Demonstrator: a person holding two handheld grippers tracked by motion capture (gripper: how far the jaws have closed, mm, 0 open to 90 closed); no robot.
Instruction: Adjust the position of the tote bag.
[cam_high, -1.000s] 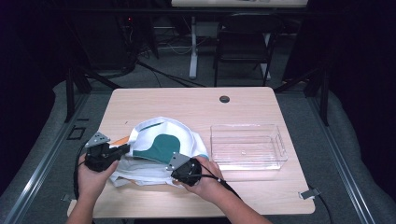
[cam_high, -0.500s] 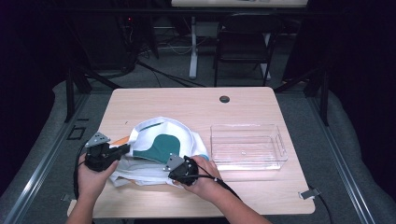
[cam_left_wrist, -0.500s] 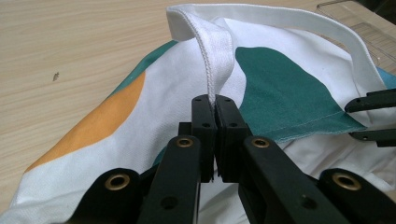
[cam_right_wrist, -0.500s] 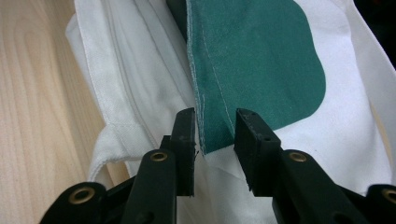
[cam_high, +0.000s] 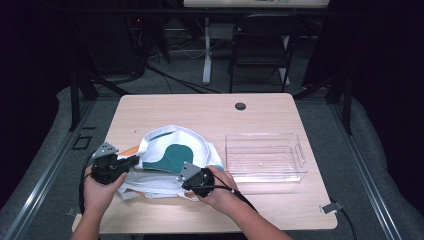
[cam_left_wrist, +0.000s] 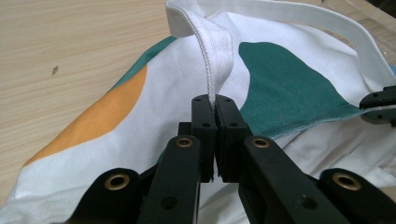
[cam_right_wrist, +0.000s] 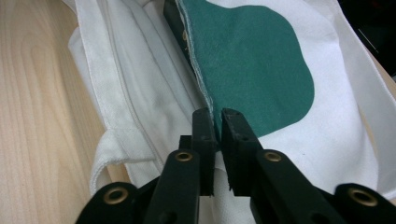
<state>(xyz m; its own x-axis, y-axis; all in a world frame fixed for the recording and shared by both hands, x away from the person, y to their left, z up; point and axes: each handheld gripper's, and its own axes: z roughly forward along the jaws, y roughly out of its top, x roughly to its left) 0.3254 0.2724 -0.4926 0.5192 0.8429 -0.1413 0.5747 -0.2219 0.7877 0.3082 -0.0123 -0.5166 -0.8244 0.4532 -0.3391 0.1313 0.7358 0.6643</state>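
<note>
Nearest, at the table's (cam_high: 150, 220) front edge, two hands come in from below, each holding a gripper at a white cloth bag (cam_high: 172, 162) with green and orange patches. Left gripper (cam_high: 134, 160): seen in its own view (cam_left_wrist: 215, 105), the jaws are closed tight on a white hemmed strap (cam_left_wrist: 215, 51) of the bag; the strap rises out of the pinch between the pads and loops away over the cloth, so that the bag's body lies just beyond and below the fingertips. An orange patch (cam_left_wrist: 93, 116) lies left of the jaws in that view, a green patch (cam_left_wrist: 285, 88) right of them. Right gripper (cam_high: 187, 186): seen in its own view (cam_right_wrist: 217, 116), the jaws have just been closing and now pinch the bag's stitched upper edge (cam_right_wrist: 198, 70), where the green patch (cam_right_wrist: 252, 60) begins; the edge runs straight away from the fingertips, with white folded layers (cam_right_wrist: 126, 93) on the left of it and the printed panel on the right. From above, the bag lies bunched on the table's front left part, between the two grippers, its upper layer lifted into a low dome. Just beside it on the right stands a clear plastic bin (cam_high: 265, 157), apart from the cloth. Farther back, near the table's rear edge, sits a round dark grommet (cam_high: 240, 106). Beyond the table stand a dark chair (cam_high: 260, 55) and table legs on the grey floor.
</note>
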